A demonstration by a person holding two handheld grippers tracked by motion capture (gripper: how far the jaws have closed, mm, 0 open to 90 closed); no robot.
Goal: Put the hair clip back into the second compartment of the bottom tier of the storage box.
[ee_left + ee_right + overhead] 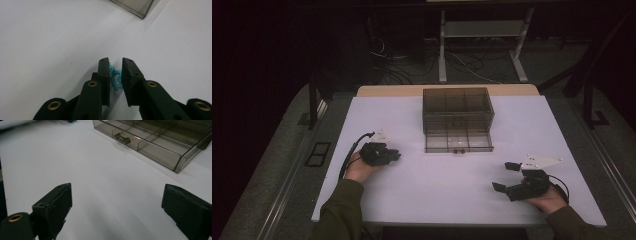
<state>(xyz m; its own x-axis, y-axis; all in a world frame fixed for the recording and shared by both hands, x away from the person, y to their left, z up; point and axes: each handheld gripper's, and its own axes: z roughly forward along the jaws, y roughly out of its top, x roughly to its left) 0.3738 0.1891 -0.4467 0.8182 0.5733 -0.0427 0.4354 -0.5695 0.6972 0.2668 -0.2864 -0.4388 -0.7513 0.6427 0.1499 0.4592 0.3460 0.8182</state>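
The left gripper pinched a small blue clip between narrowed jaws, seemingly bound for the open drawer, while the right gripper waited wide and empty on the tabletop

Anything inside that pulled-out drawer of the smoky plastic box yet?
The open drawer of the smoky transparent plastic drawer box shows only bare divided compartments. Its rear part, under the box, is too dim to judge. A small turquoise piece sits between the left tool's jaws.
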